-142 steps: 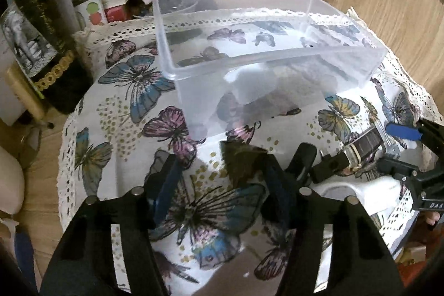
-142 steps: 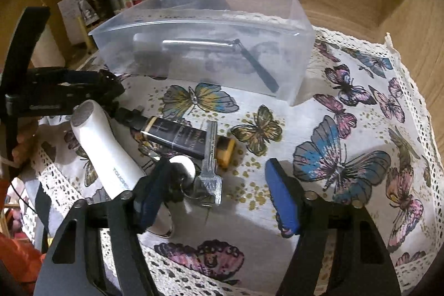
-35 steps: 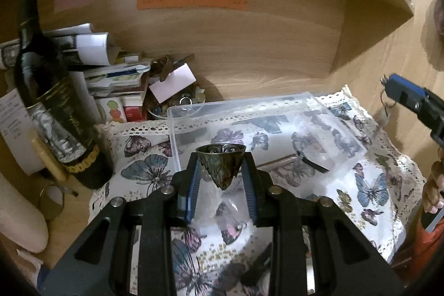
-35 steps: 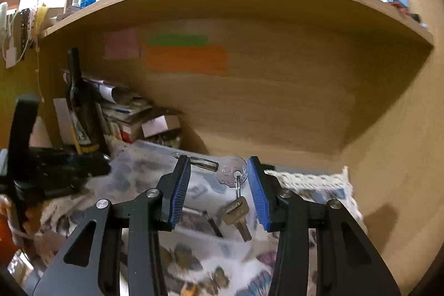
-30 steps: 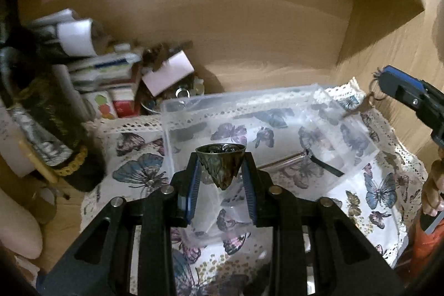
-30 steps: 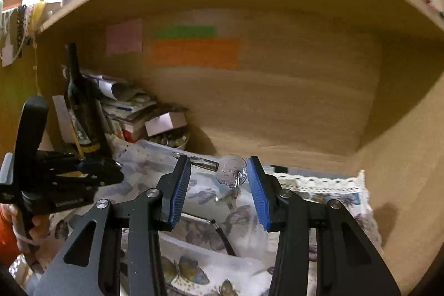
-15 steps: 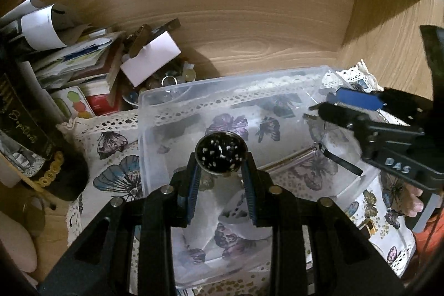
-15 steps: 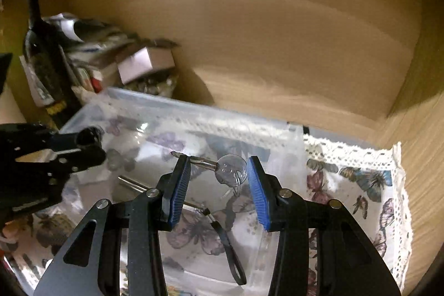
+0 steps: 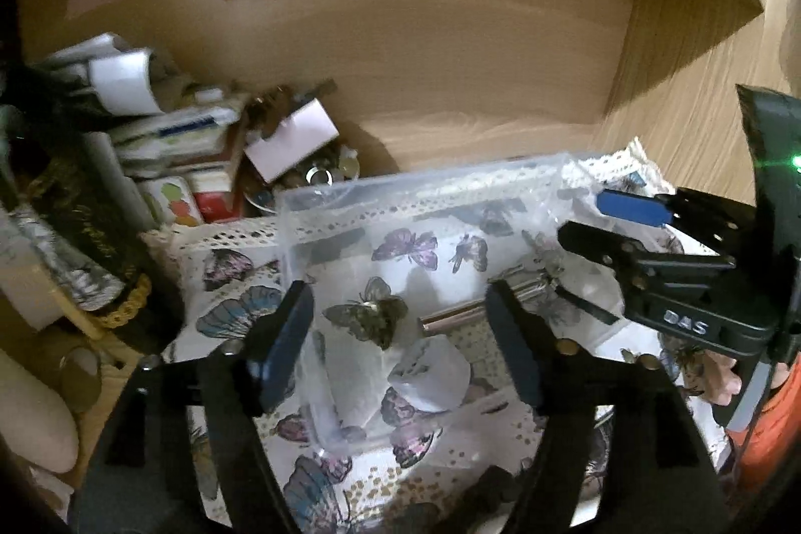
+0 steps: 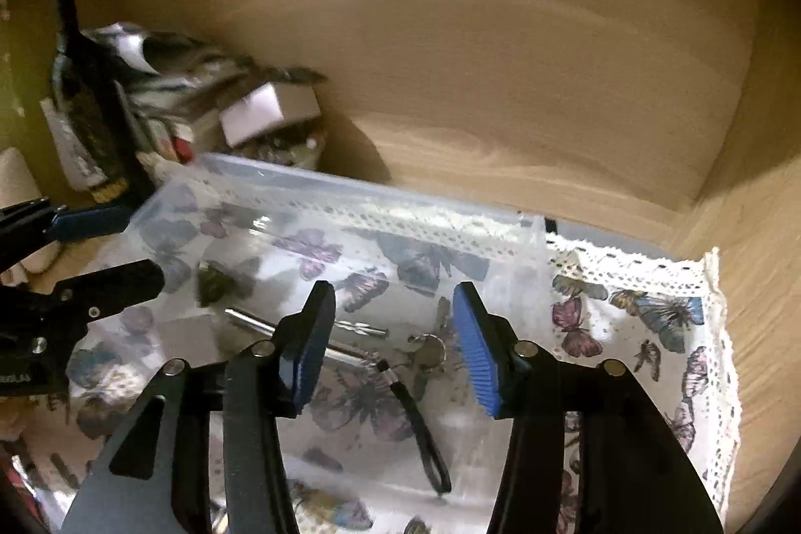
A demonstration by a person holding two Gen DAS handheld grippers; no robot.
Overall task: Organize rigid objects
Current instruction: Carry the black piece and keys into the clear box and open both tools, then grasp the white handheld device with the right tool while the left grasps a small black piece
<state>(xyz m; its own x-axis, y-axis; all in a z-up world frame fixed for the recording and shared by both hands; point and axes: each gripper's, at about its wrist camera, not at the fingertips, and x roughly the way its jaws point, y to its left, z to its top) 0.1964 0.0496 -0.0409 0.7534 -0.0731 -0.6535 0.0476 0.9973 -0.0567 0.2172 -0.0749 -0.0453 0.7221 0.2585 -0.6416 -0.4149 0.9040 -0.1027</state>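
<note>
The left gripper point(image 9: 400, 334) hangs over the clear plastic bin point(image 9: 425, 193) with its jaws spread wide and nothing between them. Beyond them, on the bin floor, lies a small dark metal cup point(image 9: 373, 319), tipped and blurred. The right gripper point(image 10: 395, 344) is likewise apart and empty, poised over the right half of the same bin. Just past its fingers lie a key ring with keys point(image 10: 425, 351), and to the left of it a slim metal rod with a black strap point(image 10: 420, 439) trailing toward the near wall.

All of these look small, stiff and light. Bare metal will probably be slick against the pads, and the ring and keys will swing if lifted. The cup is best pinched across its rim or body, the rod across its shaft, the keys by the flat round head. The bin itself seems thin and flexible, likely to slide on the butterfly cloth point(image 10: 651, 319) if nudged.

A pale, rounded lump point(image 9: 430, 374) near the left gripper cannot be identified; it may be a reflection in the bin wall. The clutter of papers and a bottle point(image 10: 95, 123) far left is smeared by motion. Whatever remains on the cloth near the person is cut off below both views.
</note>
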